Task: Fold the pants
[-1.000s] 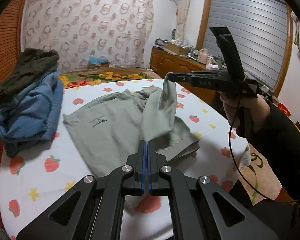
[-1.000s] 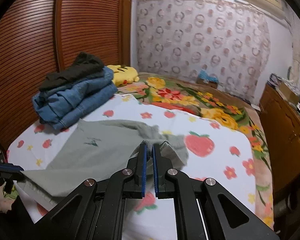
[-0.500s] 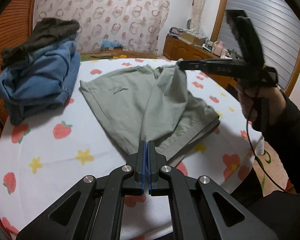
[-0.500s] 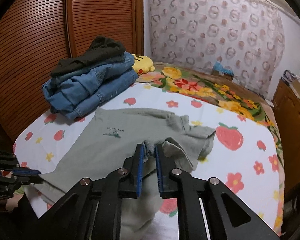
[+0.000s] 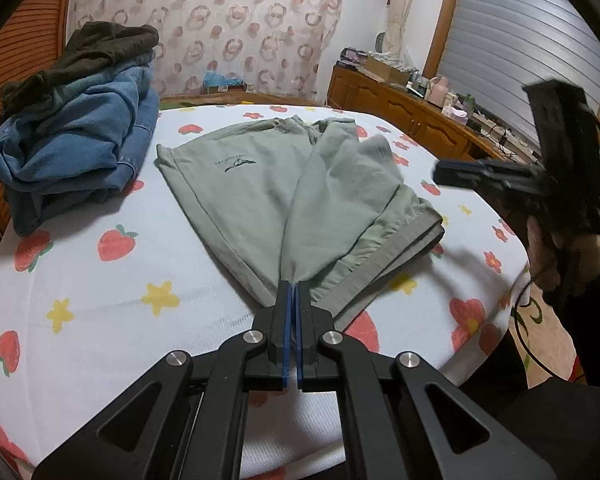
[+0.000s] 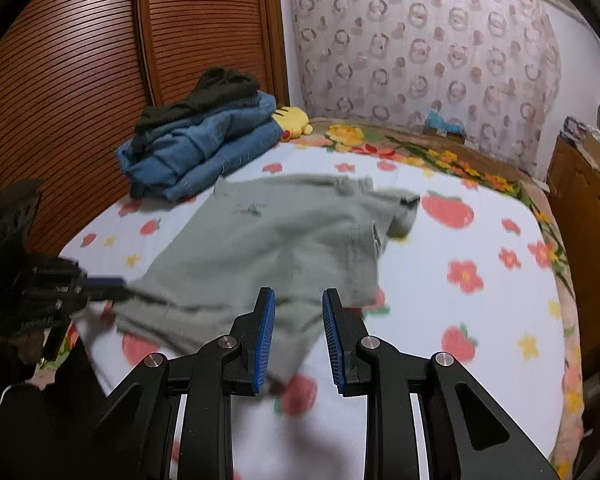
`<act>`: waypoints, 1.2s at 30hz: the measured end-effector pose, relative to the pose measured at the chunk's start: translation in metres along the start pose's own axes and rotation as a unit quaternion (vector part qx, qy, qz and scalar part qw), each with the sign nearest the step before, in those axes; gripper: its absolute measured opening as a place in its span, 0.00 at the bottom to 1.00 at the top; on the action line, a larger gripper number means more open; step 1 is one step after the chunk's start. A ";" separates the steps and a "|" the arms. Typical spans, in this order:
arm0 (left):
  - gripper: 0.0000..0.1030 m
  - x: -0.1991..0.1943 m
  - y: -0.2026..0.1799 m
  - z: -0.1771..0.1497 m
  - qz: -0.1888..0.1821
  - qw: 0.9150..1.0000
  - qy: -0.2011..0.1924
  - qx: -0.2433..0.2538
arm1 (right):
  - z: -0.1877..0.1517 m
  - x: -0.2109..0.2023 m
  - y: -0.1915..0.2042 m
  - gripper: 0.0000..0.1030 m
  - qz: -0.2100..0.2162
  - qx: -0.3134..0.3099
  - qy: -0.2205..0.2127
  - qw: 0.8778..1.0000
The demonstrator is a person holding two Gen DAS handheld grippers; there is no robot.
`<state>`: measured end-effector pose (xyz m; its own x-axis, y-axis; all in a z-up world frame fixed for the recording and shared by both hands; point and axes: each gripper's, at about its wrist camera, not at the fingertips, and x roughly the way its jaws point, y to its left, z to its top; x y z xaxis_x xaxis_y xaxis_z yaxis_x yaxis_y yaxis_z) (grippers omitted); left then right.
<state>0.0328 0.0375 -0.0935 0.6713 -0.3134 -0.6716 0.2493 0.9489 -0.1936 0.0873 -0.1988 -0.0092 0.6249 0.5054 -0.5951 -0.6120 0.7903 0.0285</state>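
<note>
Grey-green pants (image 5: 308,184) lay half folded on the bed (image 5: 148,272).
The left gripper (image 5: 291,286) pinched their near edge; the right gripper (image 6: 298,300) stood wide, empty above them; a jeans pile (image 5: 76,148) lay beside.

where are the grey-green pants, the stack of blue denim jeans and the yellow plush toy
grey-green pants (image 5: 260,184), left wrist view, printed leg panel
stack of blue denim jeans (image 6: 204,152), right wrist view, folded middle
yellow plush toy (image 6: 294,119), right wrist view, body

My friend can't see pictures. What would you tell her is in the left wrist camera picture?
The left gripper is pinched shut on the near corner of sage-green cotton pants lying on a strawberry-print white bedsheet. The right gripper, held in a hand, hovers apart at the right, and a pile of blue denim and dark clothes sits at the left.
</note>
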 end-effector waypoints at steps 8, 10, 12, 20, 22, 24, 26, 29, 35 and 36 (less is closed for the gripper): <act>0.02 0.004 0.000 -0.002 0.002 1.000 0.006 0.000 | -0.023 -0.008 0.004 0.25 -0.002 0.004 0.019 1.000; 0.02 0.004 0.001 -0.002 0.002 1.000 0.007 -0.001 | -0.026 -0.007 0.007 0.25 -0.003 0.003 0.023 1.000; 0.02 0.005 0.001 -0.002 0.002 1.000 0.007 -0.002 | -0.026 -0.005 0.008 0.25 -0.004 0.001 0.026 1.000; 0.02 0.004 -0.001 -0.003 -0.006 1.000 0.005 0.001 | -0.021 0.005 0.015 0.24 -0.015 -0.019 0.026 0.999; 0.02 0.003 -0.003 -0.003 -0.009 1.000 0.005 0.003 | -0.022 0.006 0.017 0.10 -0.009 -0.021 0.023 0.999; 0.02 0.001 -0.004 -0.003 -0.010 1.000 0.004 0.004 | -0.024 0.006 0.017 0.06 -0.002 -0.022 0.021 1.000; 0.02 -0.001 -0.005 -0.002 -0.015 1.000 0.002 0.003 | -0.026 0.002 0.016 0.02 0.001 -0.018 0.015 1.000; 0.02 -0.005 -0.008 -0.003 -0.019 1.000 -0.002 0.002 | -0.028 -0.008 0.012 0.00 0.008 -0.010 0.004 1.000; 0.02 -0.003 -0.005 -0.005 -0.012 1.000 0.002 -0.005 | -0.038 -0.017 0.014 0.00 0.018 -0.008 0.003 1.000; 0.02 -0.001 -0.004 -0.006 -0.010 1.000 0.004 -0.007 | -0.040 -0.016 0.015 0.00 0.016 -0.007 0.004 1.000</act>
<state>0.0269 0.0347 -0.0959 0.6602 -0.3330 -0.6732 0.2538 0.9425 -0.2173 0.0489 -0.2093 -0.0314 0.6000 0.5278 -0.6011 -0.6387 0.7686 0.0373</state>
